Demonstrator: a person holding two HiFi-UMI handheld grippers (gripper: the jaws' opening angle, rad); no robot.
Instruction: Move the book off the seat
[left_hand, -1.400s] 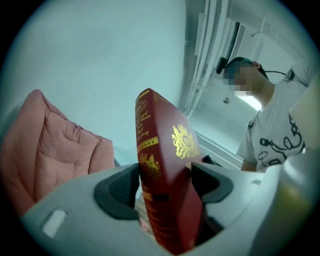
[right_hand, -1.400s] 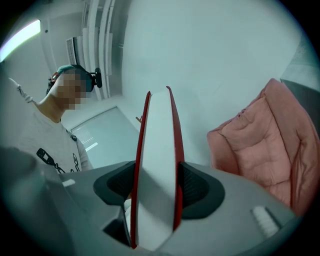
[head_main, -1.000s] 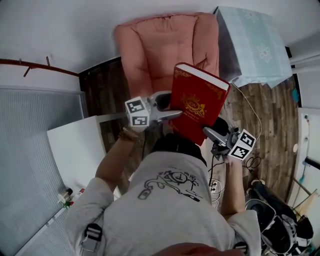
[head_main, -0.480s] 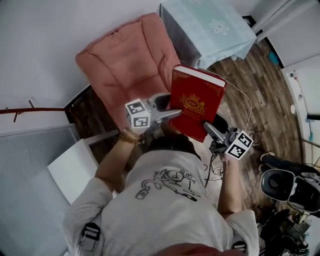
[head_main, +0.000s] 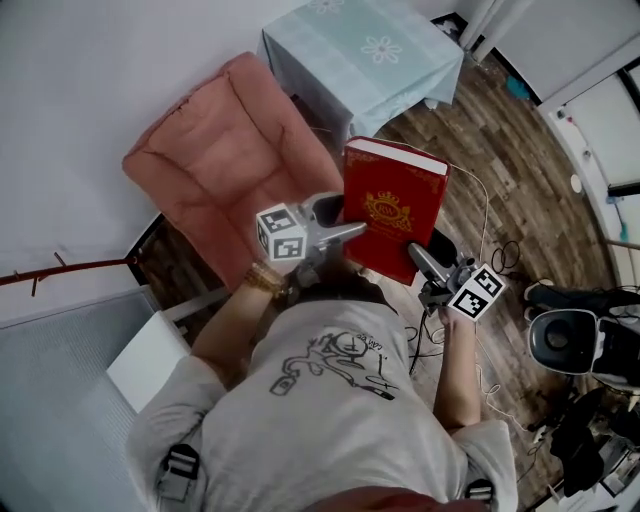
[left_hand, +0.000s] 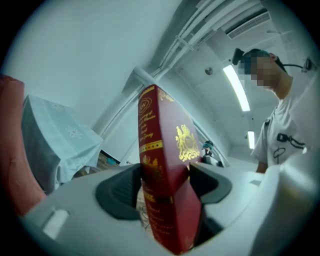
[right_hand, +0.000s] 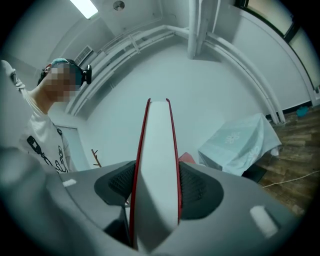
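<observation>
A thick red book (head_main: 392, 212) with a gold crest is held up in the air between both grippers, in front of the person's chest. My left gripper (head_main: 345, 226) is shut on its spine side; in the left gripper view the spine of the book (left_hand: 162, 165) stands upright between the dark pads (left_hand: 117, 192). My right gripper (head_main: 416, 253) is shut on the opposite side, where the white page edge of the book (right_hand: 155, 160) fills the gap between its pads (right_hand: 200, 190). The pink armchair (head_main: 225, 160) lies to the book's left, its seat bare.
A table under a pale blue cloth (head_main: 360, 50) stands just beyond the book. Wooden floor (head_main: 500, 150) with cables (head_main: 495, 255) spreads to the right. A round black-and-white device (head_main: 565, 340) sits at the right edge, a white cabinet (head_main: 150, 360) at the left.
The person has turned right, carrying the book in both grippers. The book was over the armchair; now the chair has slid left and the book hangs by the table corner and floor.
</observation>
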